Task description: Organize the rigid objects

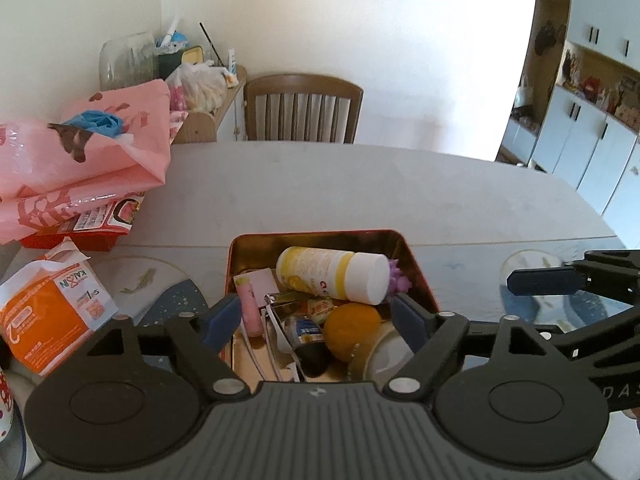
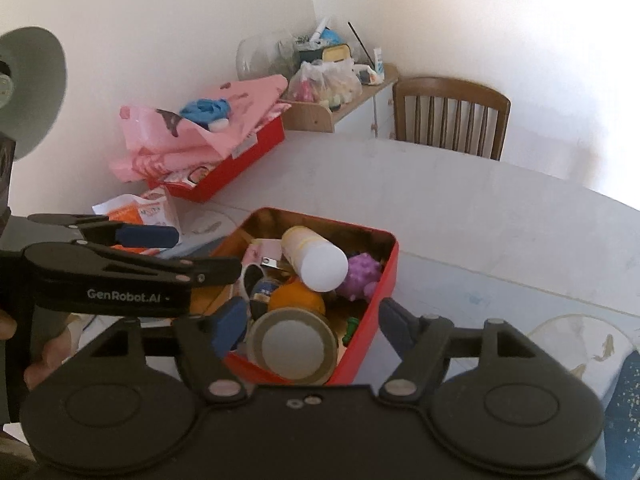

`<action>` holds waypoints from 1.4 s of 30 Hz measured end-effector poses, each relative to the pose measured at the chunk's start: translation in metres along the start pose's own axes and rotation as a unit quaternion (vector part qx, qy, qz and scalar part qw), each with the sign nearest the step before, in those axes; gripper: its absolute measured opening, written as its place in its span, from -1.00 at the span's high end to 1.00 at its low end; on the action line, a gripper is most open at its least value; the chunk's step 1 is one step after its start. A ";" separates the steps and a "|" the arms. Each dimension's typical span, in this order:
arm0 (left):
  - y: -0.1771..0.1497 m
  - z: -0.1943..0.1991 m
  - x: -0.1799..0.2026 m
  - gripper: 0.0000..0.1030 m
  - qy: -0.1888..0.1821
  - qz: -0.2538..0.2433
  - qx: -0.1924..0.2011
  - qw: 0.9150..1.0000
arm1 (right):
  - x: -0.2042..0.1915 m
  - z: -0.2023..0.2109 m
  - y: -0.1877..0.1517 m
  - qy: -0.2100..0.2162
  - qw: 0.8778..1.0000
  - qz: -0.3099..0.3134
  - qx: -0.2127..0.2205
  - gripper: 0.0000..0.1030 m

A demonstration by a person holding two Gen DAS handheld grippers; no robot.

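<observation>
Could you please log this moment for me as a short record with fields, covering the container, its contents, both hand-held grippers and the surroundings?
container: red tin, lid off, on the table
contents: white-capped yellow bottle lying on top; purple spiky ball; orange ball; tape roll; pink tube
left hand-held gripper: open, holding nothing, over the tin
right hand-held gripper: open, holding nothing, over the tin's near corner
surroundings: pink bags far left; wooden chair behind the table

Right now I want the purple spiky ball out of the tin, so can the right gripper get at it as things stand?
Probably yes. The right gripper is open over the red tin, and the purple spiky ball lies uncovered by the tin's far wall. The white-capped bottle beside it leaves little room.
</observation>
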State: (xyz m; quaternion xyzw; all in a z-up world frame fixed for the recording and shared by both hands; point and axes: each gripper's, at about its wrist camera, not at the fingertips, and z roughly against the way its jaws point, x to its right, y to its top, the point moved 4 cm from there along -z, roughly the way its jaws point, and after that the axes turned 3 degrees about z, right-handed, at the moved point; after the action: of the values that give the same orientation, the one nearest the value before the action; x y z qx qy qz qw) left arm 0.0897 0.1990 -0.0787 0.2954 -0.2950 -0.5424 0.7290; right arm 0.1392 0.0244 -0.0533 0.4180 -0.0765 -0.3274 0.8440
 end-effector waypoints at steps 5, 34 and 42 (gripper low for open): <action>-0.004 0.017 0.002 -0.61 -0.008 -0.004 0.009 1.000 | -0.009 0.023 -0.003 0.003 1.000 0.011 0.021 -0.71; -0.022 0.080 0.010 -0.99 -0.014 0.000 0.038 0.999 | -0.011 0.081 -0.030 -0.037 0.994 -0.068 0.082 -0.99; -0.023 0.085 0.012 -0.99 -0.009 0.003 0.046 0.999 | -0.012 0.085 -0.033 -0.043 0.994 -0.063 0.076 -0.99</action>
State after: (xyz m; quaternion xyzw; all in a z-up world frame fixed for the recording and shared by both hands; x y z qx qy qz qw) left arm 0.0144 0.1721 -0.0395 0.3228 -0.3275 -0.5285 0.7136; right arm 0.0799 -0.0379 -0.0222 0.4708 -0.1110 -0.3910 0.7830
